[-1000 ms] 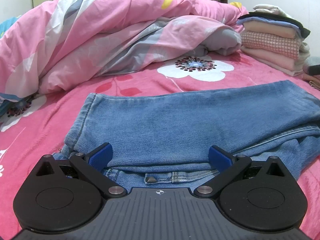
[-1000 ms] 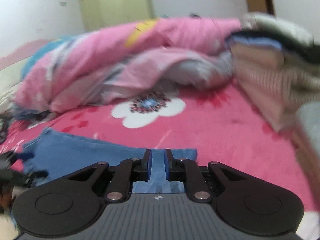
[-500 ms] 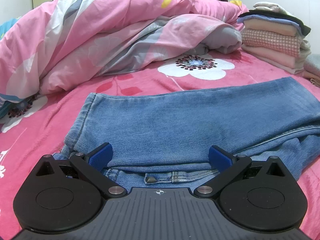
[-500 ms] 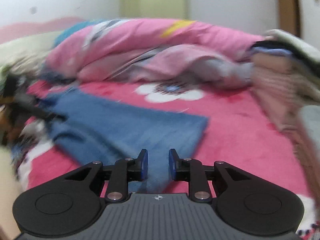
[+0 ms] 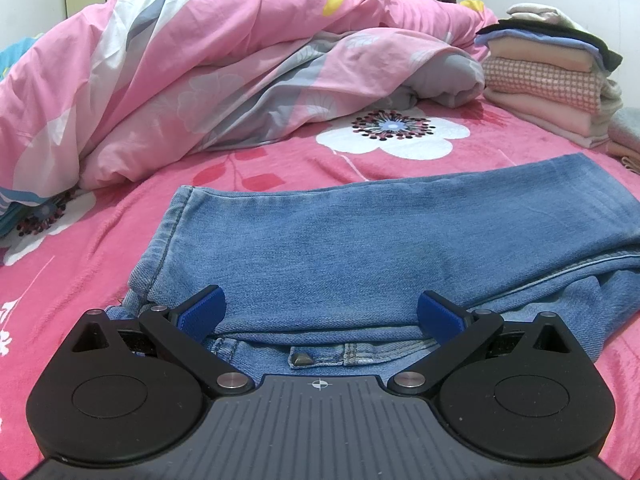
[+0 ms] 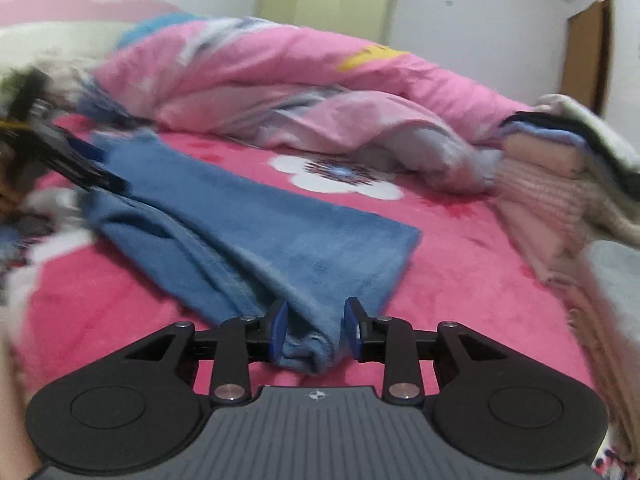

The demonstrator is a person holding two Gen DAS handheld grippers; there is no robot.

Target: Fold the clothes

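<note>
Two grippers frame the jeans [image 5: 360,240] for us, and the change is all on the right. A second ago our right gripper [image 6: 312,330] was pinched nearly shut on a strip of denim with the leg end lifted; its jaws have just been opening, and the folded end of the jeans now sits between the pads with a gap showing on at least one side (motion blur keeps us from judging the other). We read that as the release of a fold: the legs lie doubled over toward the waistband, and the garment rests flat. Our left gripper [image 5: 318,314] has not moved; its jaws stand wide and hold nothing, hovering just over the waistband [image 5: 352,350] at the near edge.

For the task, we judge this fold laid, with another halving or a carry to the stack next.

Everything sits on a bed with a bright pink floral blanket [image 5: 120,240], soft and yielding. A rumpled pink duvet [image 5: 200,60] is heaped behind, a stack of folded clothes [image 5: 552,76] stands at the far right, and pale wardrobe doors [image 6: 328,0] and a wooden door [image 6: 588,52] close off the room.
</note>
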